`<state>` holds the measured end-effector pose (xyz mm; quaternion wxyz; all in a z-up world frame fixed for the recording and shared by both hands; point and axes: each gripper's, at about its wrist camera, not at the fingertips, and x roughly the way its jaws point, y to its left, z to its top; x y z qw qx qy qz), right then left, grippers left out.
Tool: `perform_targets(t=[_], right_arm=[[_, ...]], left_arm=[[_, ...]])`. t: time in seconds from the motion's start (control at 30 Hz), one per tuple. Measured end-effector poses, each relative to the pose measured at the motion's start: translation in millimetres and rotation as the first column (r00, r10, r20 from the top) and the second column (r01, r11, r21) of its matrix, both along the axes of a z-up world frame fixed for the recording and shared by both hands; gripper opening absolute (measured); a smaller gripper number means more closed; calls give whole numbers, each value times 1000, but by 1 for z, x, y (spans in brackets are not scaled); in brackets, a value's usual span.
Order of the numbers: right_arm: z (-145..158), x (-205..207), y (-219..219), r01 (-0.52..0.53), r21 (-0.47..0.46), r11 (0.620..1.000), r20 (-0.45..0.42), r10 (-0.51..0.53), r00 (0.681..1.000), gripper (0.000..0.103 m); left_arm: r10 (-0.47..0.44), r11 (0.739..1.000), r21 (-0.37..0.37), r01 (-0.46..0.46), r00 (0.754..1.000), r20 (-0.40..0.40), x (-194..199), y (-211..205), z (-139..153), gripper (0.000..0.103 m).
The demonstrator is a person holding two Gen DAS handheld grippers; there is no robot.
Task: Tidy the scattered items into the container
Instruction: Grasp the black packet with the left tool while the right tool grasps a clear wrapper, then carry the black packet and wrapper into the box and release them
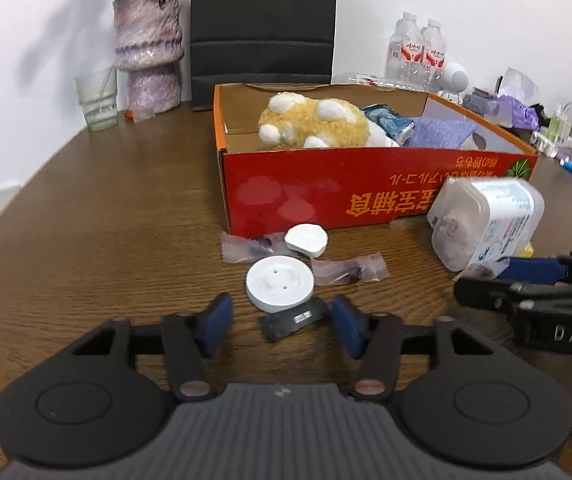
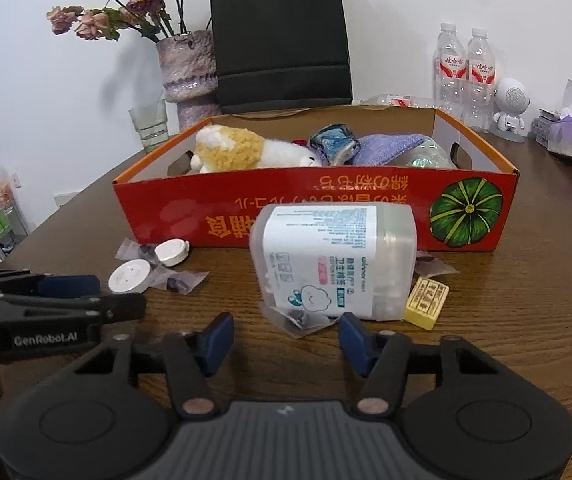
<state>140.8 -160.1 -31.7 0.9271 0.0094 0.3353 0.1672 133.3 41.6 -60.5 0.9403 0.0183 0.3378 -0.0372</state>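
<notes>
Landmark: red cardboard box (image 2: 366, 216), open top, already holding yellow-and-white plush toy (image 2: 242, 152), blue wrapped packet (image 2: 334, 140), purple cloth (image 2: 390, 144).

Items left outside, all in front of box's near wall:
- Translucent plastic cotton-swab tub w/ printed label (image 2: 334, 264), lying on side, just in front of box near wall, toward the pumpkin-print end.
- Small yellow block (image 2: 426, 302), touching or just beside tub's base end; contact not resolvable.
- Clear crinkled wrapper w/ dark contents (image 2: 302, 320), at tub's near edge.
- White round disc (image 1: 280, 282) and white rounded cap (image 1: 306, 240), in front of box's plain end, among two clear sachets (image 1: 350, 272).
- Dark flat packet (image 1: 292, 320), partly under disc.

Gripper state:
- Left gripper (image 1: 282, 322): fingers wide, nothing held, straddling dark packet just short of disc.
- Right gripper (image 2: 286, 338): fingers wide, nothing held, wrapper and tub end between tips.

Handling (est.):
- Tub: light, rigid, smooth walls, prob. slippery. Grip across narrow width near mid-body, not on rounded corners.
- Disc, cap: hard, light, low profile. Pinch across rim.
- Sachets, wrapper: limp, near weightless. Pinch a raised fold.

Clearance:
- Near wall of box must be cleared; lift before moving fwd.
- Free room inside box at plain end, beside plush.
- Grippers close side by side; stagger moves to avoid contact.
- Wooden table (image 2: 506, 360) open toward operator.
</notes>
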Motion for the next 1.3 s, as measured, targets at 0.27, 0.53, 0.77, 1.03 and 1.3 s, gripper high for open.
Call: perform_targets(t=[0.27, 0.53, 0.77, 1.03, 1.3], right_arm=[[0, -1, -3, -43, 19, 999, -3, 43, 999, 13], [5, -15, -9, -88, 13, 996, 29, 87, 996, 12], [12, -18, -4, -142, -31, 989, 85, 144, 986, 38], [12, -6, 25, -219, -235, 947, 115, 250, 961, 33], [2, -2, 21, -264, -217, 940, 68, 284, 956, 11]], left_arm=[[-56, 998, 17, 55, 998, 12, -14, 0, 1, 17], [-76, 997, -1, 76, 997, 29, -29, 5, 0, 15], [-54, 998, -11, 55, 997, 49, -41, 9, 7, 38], [-72, 997, 6, 72, 997, 14, -42, 9, 0, 33], [-81, 997, -3, 81, 996, 24, -43, 10, 0, 14]])
